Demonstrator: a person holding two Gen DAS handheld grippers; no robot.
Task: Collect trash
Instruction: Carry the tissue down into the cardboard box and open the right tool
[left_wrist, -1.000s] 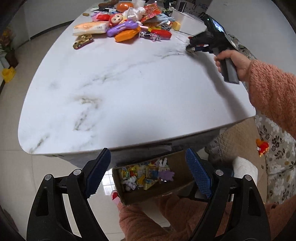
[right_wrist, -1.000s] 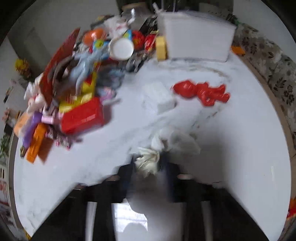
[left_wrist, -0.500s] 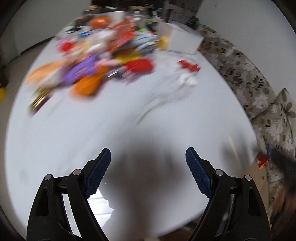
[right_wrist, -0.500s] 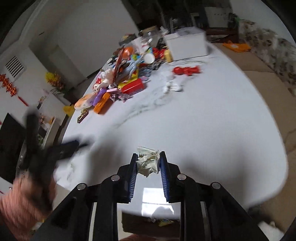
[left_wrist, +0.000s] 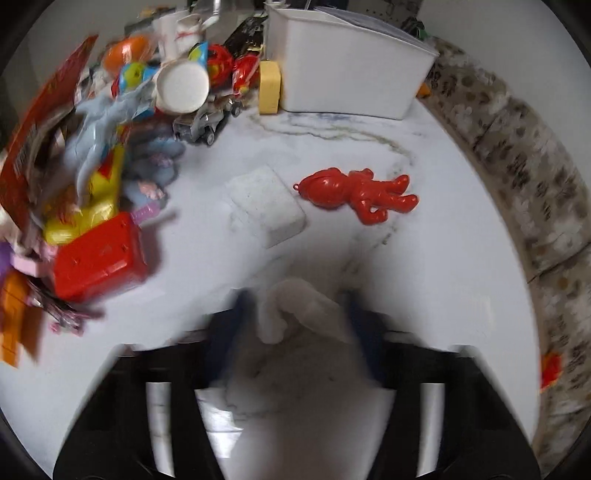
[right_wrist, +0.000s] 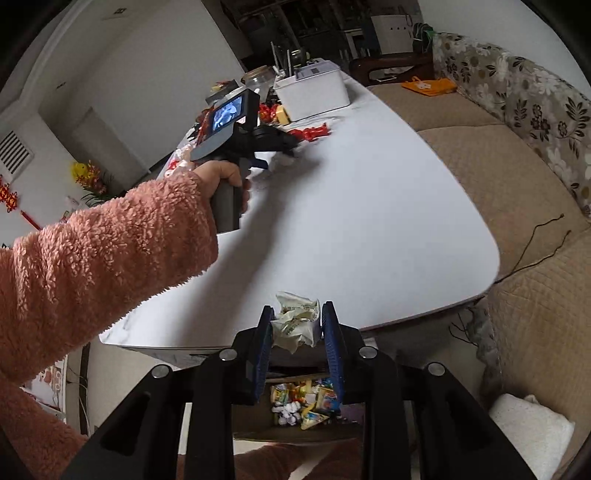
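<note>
My right gripper (right_wrist: 297, 328) is shut on a crumpled white wrapper (right_wrist: 295, 326) and holds it past the table's near edge, above a cardboard box (right_wrist: 299, 410) holding several wrappers. My left gripper (left_wrist: 295, 314) is blurred by motion; its jaws stand either side of a crumpled white tissue (left_wrist: 299, 312) on the marble table (left_wrist: 424, 258), and I cannot tell whether they grip it. The left gripper also shows in the right wrist view (right_wrist: 284, 144), held in a hand with a pink fleece sleeve.
A red toy figure (left_wrist: 360, 192) and a white block (left_wrist: 267, 205) lie beyond the tissue. A toy pile (left_wrist: 110, 166) fills the left. A white bin (left_wrist: 343, 62) stands at the back. A floral sofa (right_wrist: 517, 147) runs along the right.
My left gripper swept forward over the table to the white tissue. My right gripper carried the wrapper back from the table to above the box.
</note>
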